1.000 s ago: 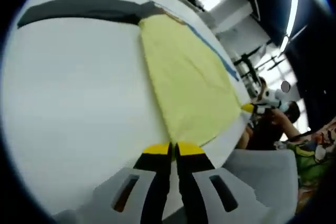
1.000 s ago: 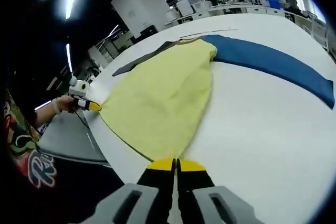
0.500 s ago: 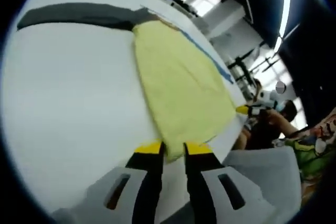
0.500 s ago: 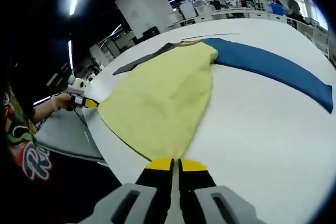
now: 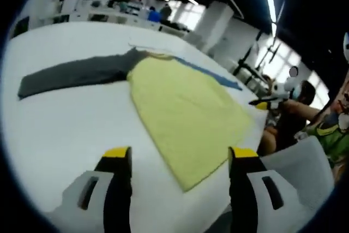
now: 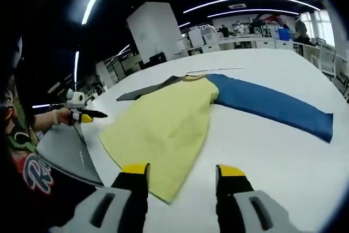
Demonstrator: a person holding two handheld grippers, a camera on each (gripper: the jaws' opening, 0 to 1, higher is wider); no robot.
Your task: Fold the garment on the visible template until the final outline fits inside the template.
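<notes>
A yellow garment body [image 5: 185, 107] lies flat on the white table [image 5: 65, 124], with a dark grey sleeve [image 5: 76, 75] spread to one side and a blue sleeve [image 5: 215, 76] to the other. My left gripper [image 5: 180, 154] is open, its jaws wide apart just above the near hem corner. In the right gripper view the yellow garment [image 6: 163, 126], blue sleeve [image 6: 272, 107] and grey sleeve [image 6: 147, 88] lie the same way. My right gripper [image 6: 183, 170] is open above the other hem corner, holding nothing. Each gripper appears small in the other's view, the right gripper [image 5: 268, 102] and the left gripper [image 6: 80, 115].
The table edge [image 6: 103, 162] runs close by the hem, with a grey chair [image 6: 65, 154] and a person's patterned clothing beside it. A thin dark line [image 6: 218, 70] lies on the table beyond the collar. Desks and a white pillar [image 6: 155, 34] stand far behind.
Both grippers were shut at the hem corners and have opened wide, letting the garment go. Both views have lifted and pulled back a little; the garment stays flat.
</notes>
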